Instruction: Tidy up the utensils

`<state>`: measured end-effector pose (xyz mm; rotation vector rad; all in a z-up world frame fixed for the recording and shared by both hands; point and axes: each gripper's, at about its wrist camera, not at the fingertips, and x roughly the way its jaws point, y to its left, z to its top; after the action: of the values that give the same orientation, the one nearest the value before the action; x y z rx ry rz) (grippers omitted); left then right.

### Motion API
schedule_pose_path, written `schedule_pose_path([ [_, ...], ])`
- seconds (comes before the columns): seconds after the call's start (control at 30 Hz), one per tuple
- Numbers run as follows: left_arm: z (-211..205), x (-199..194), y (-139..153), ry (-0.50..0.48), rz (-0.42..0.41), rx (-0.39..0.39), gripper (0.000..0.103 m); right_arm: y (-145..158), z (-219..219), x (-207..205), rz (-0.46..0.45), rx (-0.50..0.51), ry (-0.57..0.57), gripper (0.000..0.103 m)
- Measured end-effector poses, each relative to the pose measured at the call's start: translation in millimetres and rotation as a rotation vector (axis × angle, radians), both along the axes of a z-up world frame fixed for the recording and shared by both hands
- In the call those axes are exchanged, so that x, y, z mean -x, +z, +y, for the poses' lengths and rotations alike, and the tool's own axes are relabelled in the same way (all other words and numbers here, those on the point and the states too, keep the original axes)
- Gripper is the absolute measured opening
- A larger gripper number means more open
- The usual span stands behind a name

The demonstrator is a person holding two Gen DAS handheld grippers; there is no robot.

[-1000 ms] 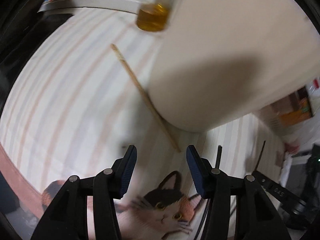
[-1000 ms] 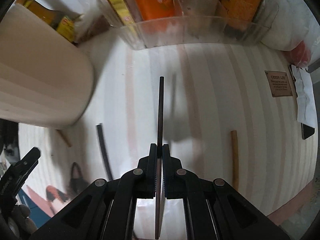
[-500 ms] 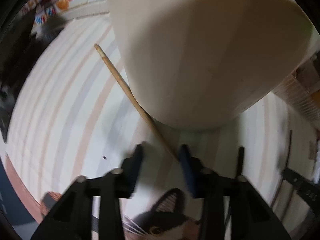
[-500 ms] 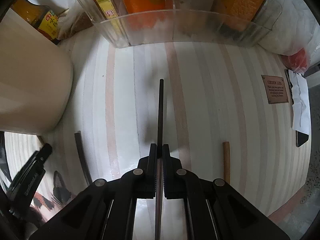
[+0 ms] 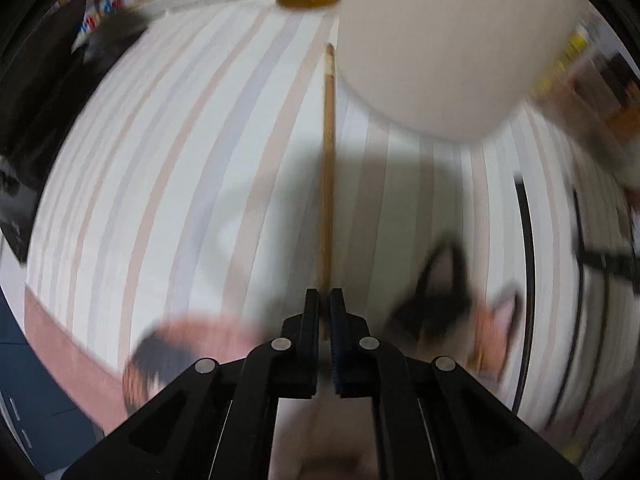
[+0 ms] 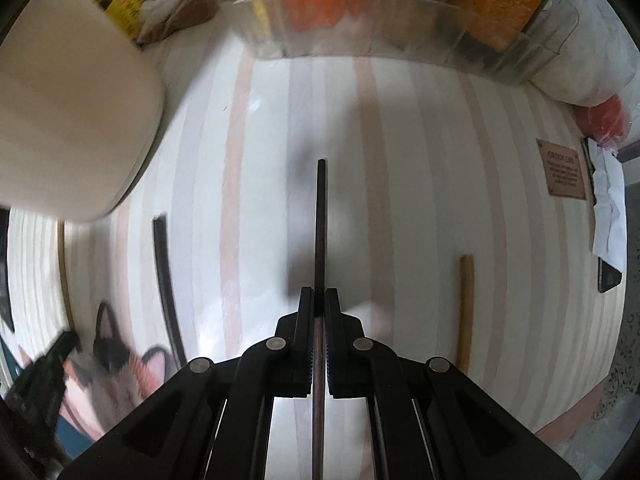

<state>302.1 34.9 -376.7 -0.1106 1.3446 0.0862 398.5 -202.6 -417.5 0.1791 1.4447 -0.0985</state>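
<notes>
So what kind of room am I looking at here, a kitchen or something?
Probably a home kitchen or dining table. A striped tablecloth covers the surface, a clear bin holds food packages beside a sauce bottle, and loose chopsticks lie about, like the wooden chopstick on the right.

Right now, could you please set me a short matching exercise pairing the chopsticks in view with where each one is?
Things:
1. light wooden chopstick
2. dark chopstick
3. second dark chopstick
4. second light chopstick

Places:
A. lying loose, right side of the cloth
B. in the right tool
C. lying loose near the cream container
D. in the left tool

Pairs: 1-D, 2-B, 3-C, 4-A
</notes>
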Motion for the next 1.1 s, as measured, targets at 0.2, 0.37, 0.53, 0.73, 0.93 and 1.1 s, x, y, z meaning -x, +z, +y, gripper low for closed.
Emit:
schedule_pose_path([
  [0.2,16.0,33.4,15.2,0.012,0.061,0.077,0.007,-4.9,11.4,22.6,0.016,-0.032,0.039,0.004],
  [0.37,32.6,-17.8,26.2,0.080,-0.015,0.101,0.044,-6.0,11.6,23.3,0.021,-0.042,0.032,0.005],
  [0.53,33.5,-72.0,13.6,0.068,-0.029,0.040,0.047,-6.6,2.1,0.7,0.032,-0.030,0.021,0.005],
  [0.73,13.5,-83.1,-4.5,0.004,-0.012,-0.062,0.039,-2.9,1.0,-1.1,0.040,-0.025,0.020,0.005],
  [0.93,-0.2,-58.6,-2.3,-0.037,-0.002,-0.057,0.005,-4.4,6.4,3.8,0.043,-0.035,0.033,0.005],
  [1.1,-7.5,-8.3,0.8,-0.051,0.040,-0.009,0.005,-5.6,13.3,17.4,0.069,-0.060,0.089,0.005],
])
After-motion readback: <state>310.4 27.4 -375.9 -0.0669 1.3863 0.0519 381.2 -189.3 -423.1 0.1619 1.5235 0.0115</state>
